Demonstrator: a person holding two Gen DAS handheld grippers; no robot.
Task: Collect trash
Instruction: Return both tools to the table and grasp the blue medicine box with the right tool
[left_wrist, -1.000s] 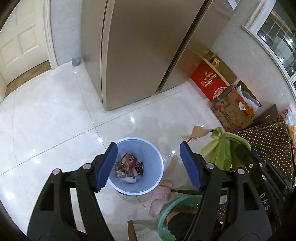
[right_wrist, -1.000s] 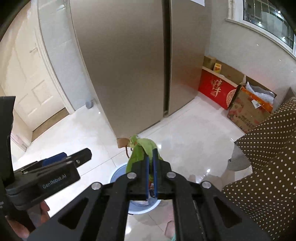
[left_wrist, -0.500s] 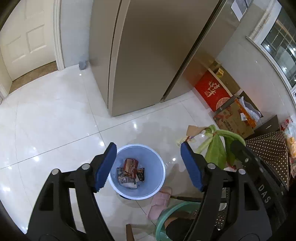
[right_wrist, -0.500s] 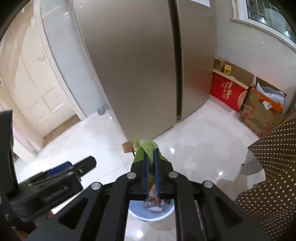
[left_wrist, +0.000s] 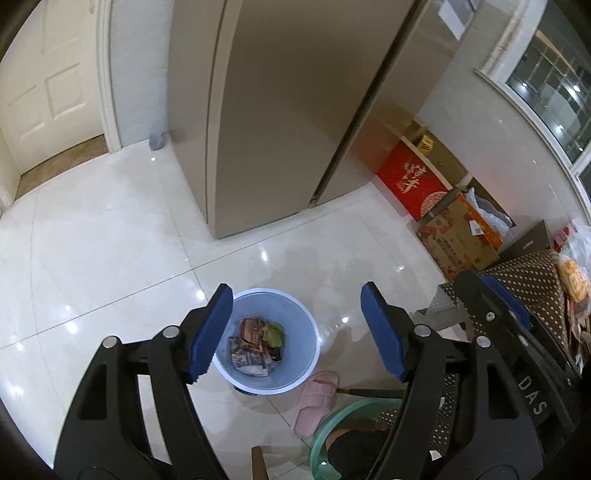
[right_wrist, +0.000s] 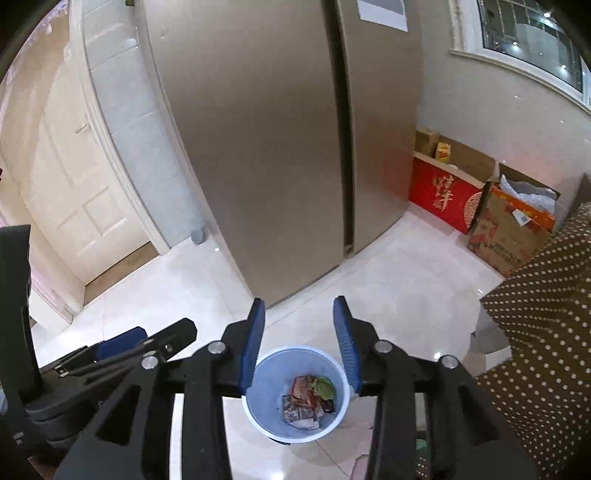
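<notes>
Since a second ago the green wrapper left our right gripper, whose empty jaws are opening, and lies in the blue bin among light, crinkly packets best pinched by an edge; left gripper wide, empty.

We hold both grippers angled downward, side by side. Our left gripper stands wide, nothing between its blue pads. Our right gripper is opening (its jaws also bare), just right of the left one.
</notes>
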